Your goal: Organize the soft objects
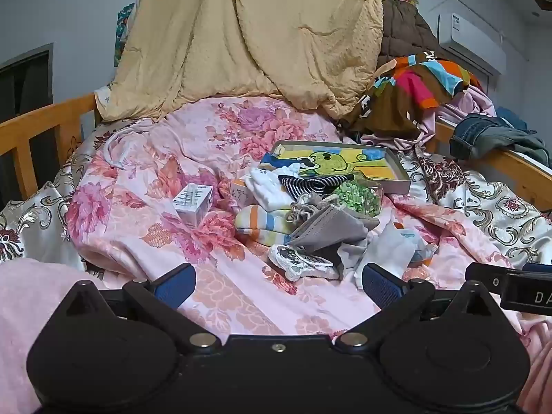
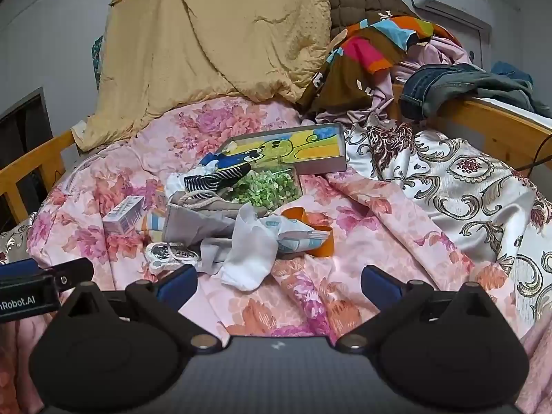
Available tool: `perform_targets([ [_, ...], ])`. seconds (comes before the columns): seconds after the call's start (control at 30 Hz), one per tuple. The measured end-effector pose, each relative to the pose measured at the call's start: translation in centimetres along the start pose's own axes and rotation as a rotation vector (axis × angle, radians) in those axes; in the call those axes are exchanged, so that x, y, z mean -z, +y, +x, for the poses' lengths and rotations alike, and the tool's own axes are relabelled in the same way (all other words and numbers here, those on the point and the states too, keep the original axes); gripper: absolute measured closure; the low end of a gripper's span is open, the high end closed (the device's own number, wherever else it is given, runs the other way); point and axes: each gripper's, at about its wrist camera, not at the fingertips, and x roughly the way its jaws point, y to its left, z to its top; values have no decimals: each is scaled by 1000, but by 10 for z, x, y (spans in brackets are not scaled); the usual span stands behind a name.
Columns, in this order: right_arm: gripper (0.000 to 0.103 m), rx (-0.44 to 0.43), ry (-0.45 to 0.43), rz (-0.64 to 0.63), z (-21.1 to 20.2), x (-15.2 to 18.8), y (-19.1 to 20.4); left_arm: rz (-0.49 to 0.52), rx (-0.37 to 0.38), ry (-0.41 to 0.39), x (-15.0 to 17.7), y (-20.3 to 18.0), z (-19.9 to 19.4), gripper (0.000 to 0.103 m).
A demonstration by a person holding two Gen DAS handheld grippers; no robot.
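Left gripper (image 1: 277, 284): low over the pink floral quilt (image 1: 214, 296), pointing toward the pile; blue-padded fingers (image 1: 176, 284) spread wide, nothing between them.
Right gripper (image 2: 279, 284): beside the left one, level with it, aimed the same way; fingers (image 2: 379, 284) spread wide, empty.
White sock (image 2: 250, 248): nearest item of the pile, crumpled on the quilt just ahead of the right gripper.
Printed sock (image 1: 302, 264): white with a dark pattern, at the pile's near left edge.
Grey pouch (image 1: 331, 226): drawstring fabric, lying across the middle of the pile, partly over the striped sock.
Striped sock (image 1: 257, 222): orange, blue and cream bands, left of the pouch.
Small carton (image 1: 192, 203): white box, apart from the pile on its left.
Orange band (image 2: 319, 238): loop at the pile's right edge.
Green-filled container (image 2: 267, 186): clear, behind the pouch.
Navy striped cloth (image 2: 215, 179): draped at the tray's near corner.
Cartoon tray (image 1: 402, 177): shallow box, behind the pile.
Tan blanket (image 1: 248, 34): heaped at the far end.
Clothes heap (image 2: 379, 48): far right, on the wooden rail (image 2: 483, 114).
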Motion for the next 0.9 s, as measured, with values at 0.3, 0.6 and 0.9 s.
perform_targets([
  [0.3,0,-2,2,1,2,0,-1,0,1,-4,0,0,0,1],
  [0.6,0,0,6,2,3,1,0,-1,1,-4,0,0,0,1],
  [0.9,0,0,9,1,3,2,1,-3,1,-1,0,0,0,1],
])
